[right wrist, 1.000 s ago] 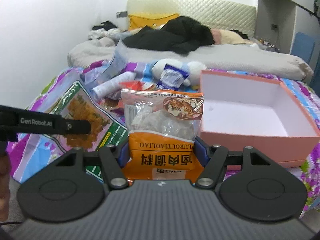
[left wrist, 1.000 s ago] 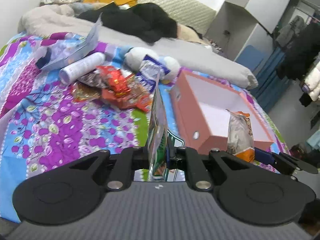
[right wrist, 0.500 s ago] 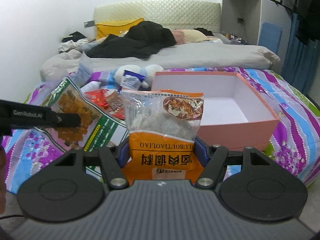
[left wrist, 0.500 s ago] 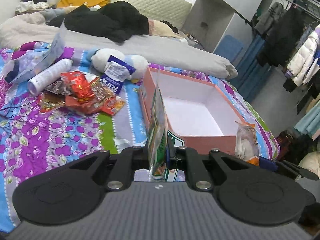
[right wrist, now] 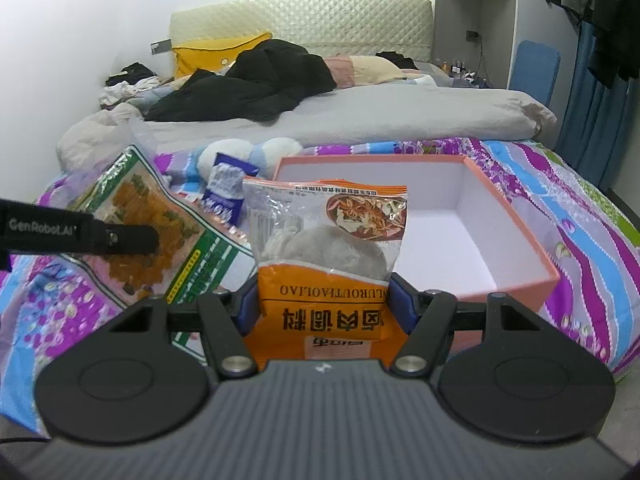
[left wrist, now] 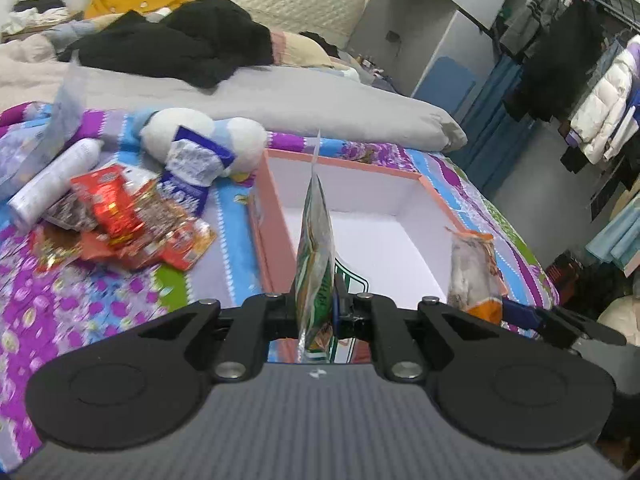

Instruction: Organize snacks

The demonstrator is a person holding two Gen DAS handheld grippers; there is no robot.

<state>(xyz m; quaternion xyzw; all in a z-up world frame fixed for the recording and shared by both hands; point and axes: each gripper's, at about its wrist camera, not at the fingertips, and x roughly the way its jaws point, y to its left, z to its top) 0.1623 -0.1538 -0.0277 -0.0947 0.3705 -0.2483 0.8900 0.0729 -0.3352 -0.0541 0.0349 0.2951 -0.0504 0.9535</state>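
My left gripper (left wrist: 318,308) is shut on a flat green snack bag (left wrist: 316,256), seen edge-on and upright in the left wrist view, just in front of the open pink box (left wrist: 260,216). In the right wrist view the same green bag (right wrist: 148,236) shows its printed face at the left, pinched by the left gripper's finger (right wrist: 120,236). My right gripper (right wrist: 322,300) is shut on an orange and clear snack bag (right wrist: 324,256), held upright before the pink box (right wrist: 516,220). That orange bag (left wrist: 476,276) also appears at the right of the left wrist view.
A heap of red snack packets (left wrist: 128,224), a white tube (left wrist: 52,184), a blue packet (left wrist: 192,168) and a white plush toy (left wrist: 200,136) lie on the flowered bedspread left of the box. A grey duvet (left wrist: 320,100) and black clothes (left wrist: 180,44) lie behind. Clothes hang at the right.
Both grippers have swung to the right with their bags. The pink box now sits straight ahead of each, and the snack heap has slid to the left.
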